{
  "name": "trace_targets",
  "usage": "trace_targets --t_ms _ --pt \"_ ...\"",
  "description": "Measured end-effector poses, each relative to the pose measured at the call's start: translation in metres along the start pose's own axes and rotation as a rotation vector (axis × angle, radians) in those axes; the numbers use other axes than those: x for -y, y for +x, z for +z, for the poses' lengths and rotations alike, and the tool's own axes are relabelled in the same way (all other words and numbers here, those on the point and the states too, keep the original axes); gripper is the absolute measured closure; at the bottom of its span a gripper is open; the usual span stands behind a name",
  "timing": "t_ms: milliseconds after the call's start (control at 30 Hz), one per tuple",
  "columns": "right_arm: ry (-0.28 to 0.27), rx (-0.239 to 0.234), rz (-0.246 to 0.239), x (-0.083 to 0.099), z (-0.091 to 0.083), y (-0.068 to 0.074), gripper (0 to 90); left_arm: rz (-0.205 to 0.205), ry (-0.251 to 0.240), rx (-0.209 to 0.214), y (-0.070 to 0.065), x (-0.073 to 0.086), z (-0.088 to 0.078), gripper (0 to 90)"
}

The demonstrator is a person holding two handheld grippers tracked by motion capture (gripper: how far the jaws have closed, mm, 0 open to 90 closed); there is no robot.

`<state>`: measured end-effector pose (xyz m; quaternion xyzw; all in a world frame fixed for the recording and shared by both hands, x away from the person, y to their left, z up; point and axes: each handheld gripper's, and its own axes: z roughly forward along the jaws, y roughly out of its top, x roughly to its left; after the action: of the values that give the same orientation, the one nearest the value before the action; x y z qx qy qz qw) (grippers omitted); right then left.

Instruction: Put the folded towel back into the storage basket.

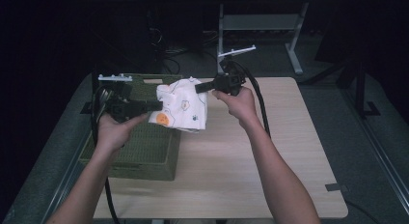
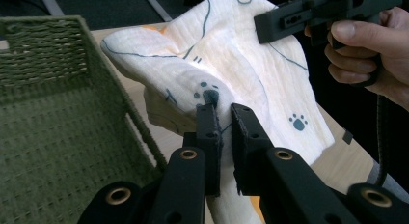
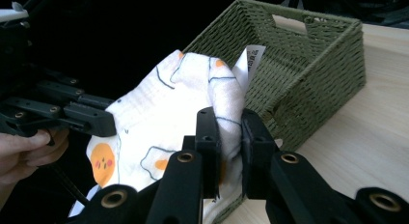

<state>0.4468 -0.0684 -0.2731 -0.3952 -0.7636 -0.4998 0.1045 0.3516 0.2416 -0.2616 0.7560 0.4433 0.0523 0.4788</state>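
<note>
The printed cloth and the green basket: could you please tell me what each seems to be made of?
Cloth: seemingly soft, matte woven cotton, from its fine crinkled ribbing and limp drape. Basket: seemingly woven paper cord or seagrass dyed olive, matte, from its twisted strands.

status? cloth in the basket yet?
Done: both grips are on; left gripper and right gripper are each shut on the printed cloth. In hand: cloth held up between them beside the green basket. Left: presumably laying it inside; it isn't in yet.

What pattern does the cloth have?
The cloth is white with fried eggs and dark paw prints; clearest in the right gripper view.
</note>
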Motion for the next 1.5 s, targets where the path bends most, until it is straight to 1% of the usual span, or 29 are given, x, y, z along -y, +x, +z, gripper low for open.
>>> trace_targets --t_ms 33,67,233,267,400,567,633,867,1067,1133,1167,1500 --pt "0.000 0.000 0.000 0.000 0.000 0.000 80.1 0.000 0.000 0.000 0.000 0.000 0.000 83.0" --pt "0.004 -0.005 -0.004 -0.001 0.005 0.002 80.1 -0.002 0.002 -0.007 0.003 0.000 -0.003 83.0" --pt "0.015 -0.010 -0.012 -0.006 0.014 0.008 80.1 -0.005 -0.001 -0.016 0.008 0.002 -0.010 83.0" --pt "0.015 -0.012 -0.012 -0.008 0.016 0.009 80.1 -0.006 -0.003 -0.021 0.010 0.002 -0.015 83.0" --pt "0.020 -0.015 -0.014 -0.011 0.023 0.013 80.1 -0.007 -0.007 -0.029 0.014 0.002 -0.021 83.0" --pt "0.026 -0.020 -0.023 -0.015 0.030 0.017 80.1 -0.004 -0.006 -0.036 0.018 0.002 -0.026 83.0" --pt "0.028 -0.023 -0.026 -0.017 0.036 0.020 80.1 -0.010 -0.004 -0.038 0.021 0.003 -0.028 83.0" --pt "0.040 -0.029 -0.022 -0.018 0.047 0.021 80.0 -0.021 0.008 -0.049 0.031 0.005 -0.031 83.0" --pt "0.043 -0.026 -0.029 -0.019 0.053 0.021 79.9 -0.016 0.016 -0.044 0.037 0.007 -0.033 83.0" --pt "0.042 -0.028 -0.023 -0.019 0.054 0.022 79.9 -0.019 0.014 -0.044 0.038 0.007 -0.034 83.0" --pt "0.041 -0.028 -0.023 -0.019 0.055 0.021 79.9 -0.015 0.014 -0.043 0.039 0.008 -0.035 83.0" --pt "0.050 -0.030 -0.009 -0.018 0.070 0.019 79.9 -0.037 0.021 -0.054 0.051 0.014 -0.039 83.0"
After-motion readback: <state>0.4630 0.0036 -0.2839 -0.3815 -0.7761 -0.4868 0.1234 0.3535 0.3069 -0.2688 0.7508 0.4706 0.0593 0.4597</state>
